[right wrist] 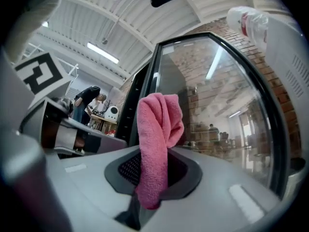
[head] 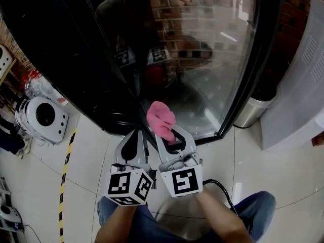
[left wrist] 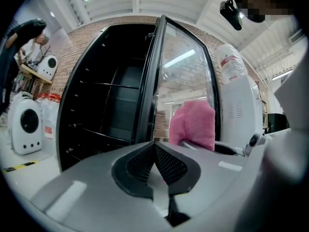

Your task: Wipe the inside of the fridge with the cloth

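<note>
- Far left, on the floor: white rounded case (head: 44,116) and striped floor tape (head: 66,166), both well apart from the work.
- Fridge (left wrist: 108,105): door swung out, dark cavity with wire shelves (left wrist: 113,85) exposed. Nothing touches it, so wiping is judged not begun; every inner surface is left to do.
- Left tongs (head: 137,133): clenched on nothing, tips together, just beside the right pair.
- Right tongs (head: 169,133): clamped on the pink cloth (head: 161,119). It stands bunched above the tips, outside the fridge, near the door's edge.
- Glass door (head: 207,59): right of the cavity, straight ahead of the cloth. Judged the obstacle; the cloth must pass left of its edge.
- Far right: steel bin (head: 251,110) and white cabinet (head: 298,80), off the path.
</note>
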### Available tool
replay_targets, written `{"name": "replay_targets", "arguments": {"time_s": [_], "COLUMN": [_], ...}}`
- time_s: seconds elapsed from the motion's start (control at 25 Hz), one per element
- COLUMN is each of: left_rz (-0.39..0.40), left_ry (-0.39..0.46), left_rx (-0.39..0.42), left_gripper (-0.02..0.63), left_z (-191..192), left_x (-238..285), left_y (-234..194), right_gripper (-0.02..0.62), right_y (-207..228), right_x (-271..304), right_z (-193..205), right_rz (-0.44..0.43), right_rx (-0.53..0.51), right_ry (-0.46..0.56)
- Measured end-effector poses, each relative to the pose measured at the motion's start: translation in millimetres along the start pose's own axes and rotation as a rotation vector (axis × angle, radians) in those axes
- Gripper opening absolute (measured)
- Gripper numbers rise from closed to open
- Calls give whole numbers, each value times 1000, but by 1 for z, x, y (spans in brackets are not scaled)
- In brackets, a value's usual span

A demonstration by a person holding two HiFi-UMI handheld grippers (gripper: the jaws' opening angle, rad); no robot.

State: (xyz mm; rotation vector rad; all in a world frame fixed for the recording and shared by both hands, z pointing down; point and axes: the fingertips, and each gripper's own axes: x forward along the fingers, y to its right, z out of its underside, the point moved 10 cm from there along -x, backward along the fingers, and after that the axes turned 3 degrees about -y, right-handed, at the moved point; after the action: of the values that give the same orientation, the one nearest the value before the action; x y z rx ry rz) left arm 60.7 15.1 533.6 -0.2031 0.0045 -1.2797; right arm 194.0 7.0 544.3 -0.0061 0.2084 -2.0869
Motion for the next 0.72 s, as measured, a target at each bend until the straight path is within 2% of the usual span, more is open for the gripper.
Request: {"name": "replay_targets", "arguments": {"time_s": [0.16,0.4,0.56,0.72], "left_rz": [-11,4,51,108], "left_ry": [4,-12,-7,-15], "left_rx": [37,28,33,41], "left_gripper": [12,12,12,12], "left_z": [0,1,1,6], "left_x": [-5,0,13,26], "left_y": [-15,-27,-15,5], "right_gripper": [61,61,61,61], "right_y": [-22,-47,-37,-9], "right_x": [13,18,11,-2], "right_z": [20,48,61,77], "right_rz": [5,-19,19,95], "right_rx": [77,35,21,10], "right_ry": [9,-62,-83,-130]}}
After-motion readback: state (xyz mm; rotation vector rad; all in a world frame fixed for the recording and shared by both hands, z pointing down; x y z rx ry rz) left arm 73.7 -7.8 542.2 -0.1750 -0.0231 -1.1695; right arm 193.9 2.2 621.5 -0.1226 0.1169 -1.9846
